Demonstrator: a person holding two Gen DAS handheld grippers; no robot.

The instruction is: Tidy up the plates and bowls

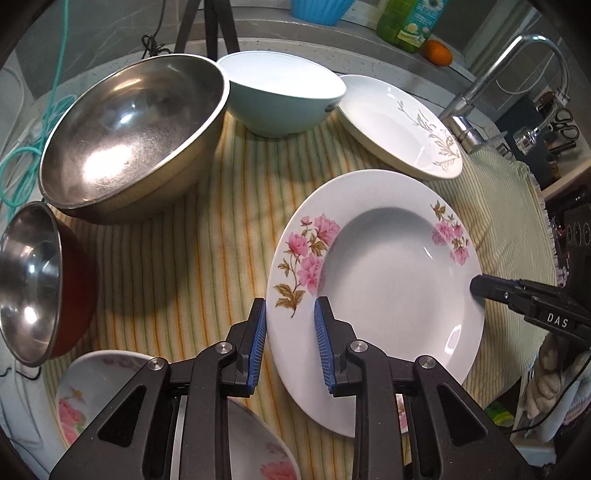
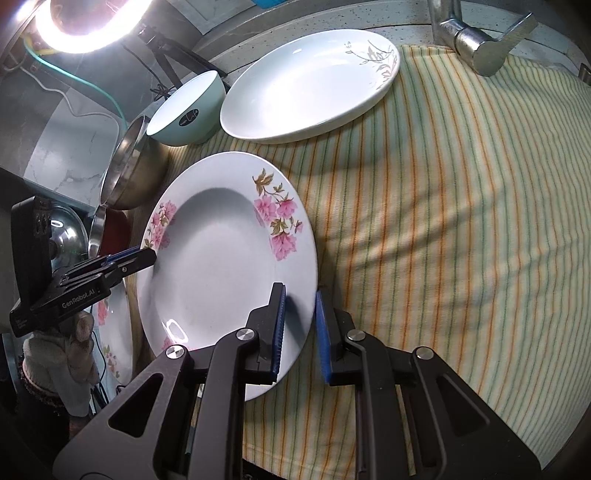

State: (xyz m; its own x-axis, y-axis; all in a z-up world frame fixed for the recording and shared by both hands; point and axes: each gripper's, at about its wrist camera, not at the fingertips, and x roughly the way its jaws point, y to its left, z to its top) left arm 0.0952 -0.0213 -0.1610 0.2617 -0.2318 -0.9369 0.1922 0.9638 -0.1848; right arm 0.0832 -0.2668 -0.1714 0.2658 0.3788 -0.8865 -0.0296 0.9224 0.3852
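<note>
A white plate with pink flowers (image 1: 384, 280) is held above the striped cloth, tilted. My left gripper (image 1: 290, 314) straddles its near rim, jaws close on the rim. My right gripper (image 2: 299, 306) straddles the opposite rim of the same plate (image 2: 221, 258); it also shows in the left wrist view (image 1: 480, 286). The left gripper shows in the right wrist view (image 2: 146, 256). A white plate with a grey leaf pattern (image 1: 399, 125) (image 2: 310, 85) lies at the back. A pale blue bowl (image 1: 280, 92) (image 2: 188, 110) stands beside it.
A large steel bowl (image 1: 133, 136) and a smaller steel bowl with red outside (image 1: 33, 284) lean at the left. More flowered plates (image 1: 96, 391) lie below my left gripper. A tap (image 1: 517, 81) stands at the right, a ring lamp (image 2: 88, 22) at the left.
</note>
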